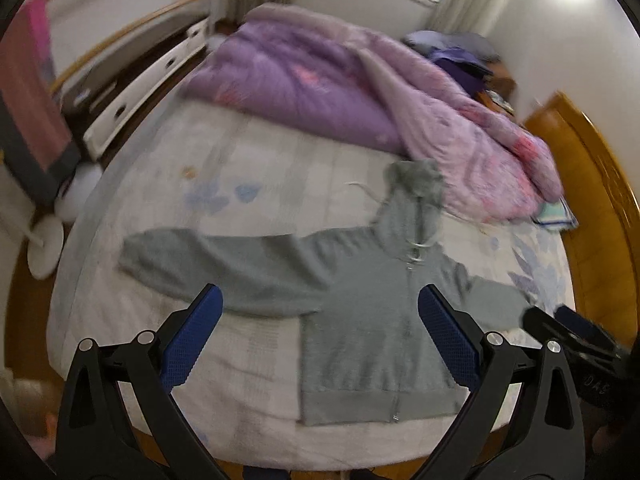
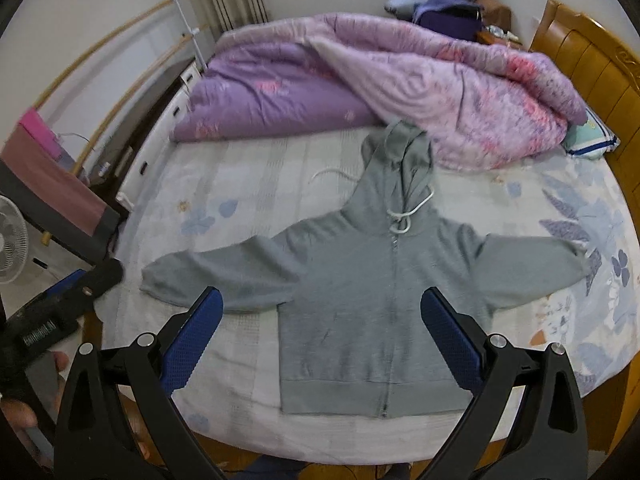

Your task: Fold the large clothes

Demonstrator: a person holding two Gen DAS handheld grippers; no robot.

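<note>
A: Your bed (image 2: 248, 184) carries a bunched quilt (image 2: 400, 80) far beyond both jaws; fling the hood back and it may snag there.

B: And the hoodie (image 2: 360, 300)?

A: Flat, zipped, straight ahead between your jaws, sleeves spread past either side. Your left gripper (image 1: 320, 332) and right gripper (image 2: 322, 332) gape wide, released, touching nothing.

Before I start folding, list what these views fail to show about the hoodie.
- Hoodie right cuff: in the left wrist view, hidden behind the right tool.
- Weave and zipper detail: smeared by motion blur in the left wrist view.
- Back of the hoodie: it lies face up on the bed, so neither view shows it.
</note>
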